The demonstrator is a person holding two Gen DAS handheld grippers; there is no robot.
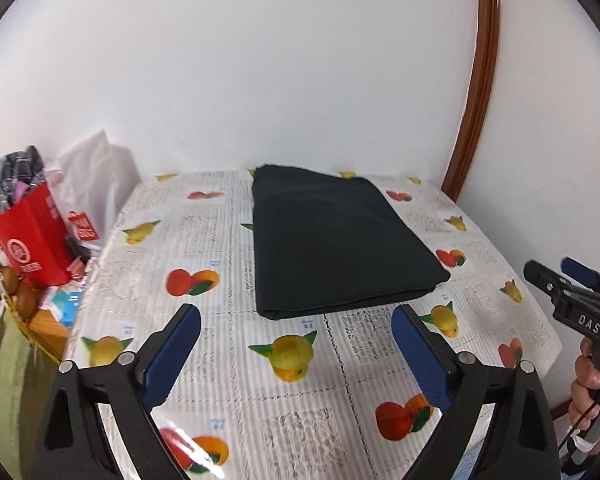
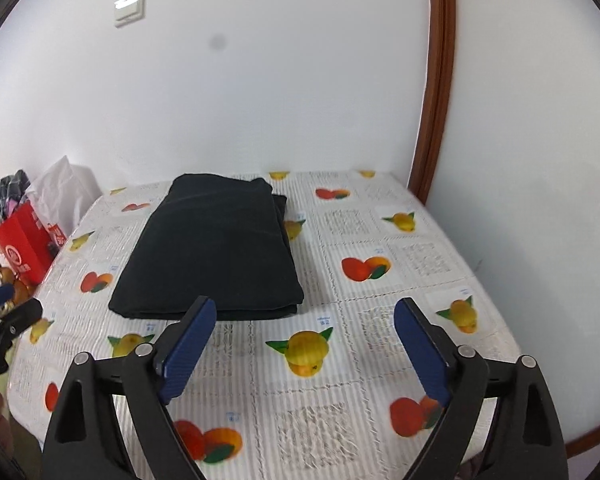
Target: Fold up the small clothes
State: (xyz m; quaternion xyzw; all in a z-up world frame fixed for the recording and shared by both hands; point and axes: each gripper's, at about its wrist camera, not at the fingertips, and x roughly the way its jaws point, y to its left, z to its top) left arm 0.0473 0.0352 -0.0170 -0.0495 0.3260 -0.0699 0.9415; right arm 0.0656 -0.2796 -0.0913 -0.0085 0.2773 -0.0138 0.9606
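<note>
A dark, nearly black garment [image 1: 332, 240] lies folded into a flat rectangle on the table, its layered edge facing me; the right wrist view shows the same garment [image 2: 216, 248] left of centre. My left gripper [image 1: 296, 316] hovers above the table in front of the garment's near edge, open, with nothing between its blue pads. My right gripper [image 2: 304, 308] is also open and empty, its left finger [image 2: 188, 344] overlapping the garment's near right corner in the picture. The right gripper [image 1: 556, 276] also shows at the right edge of the left wrist view, held by a hand [image 1: 592, 380].
The table carries a white tablecloth [image 1: 300, 392] printed with fruit. A red paper bag [image 1: 32, 240] and a white plastic bag [image 1: 96, 184] stand off the table's left side. White walls close the back and right, with a brown door frame [image 1: 476, 100].
</note>
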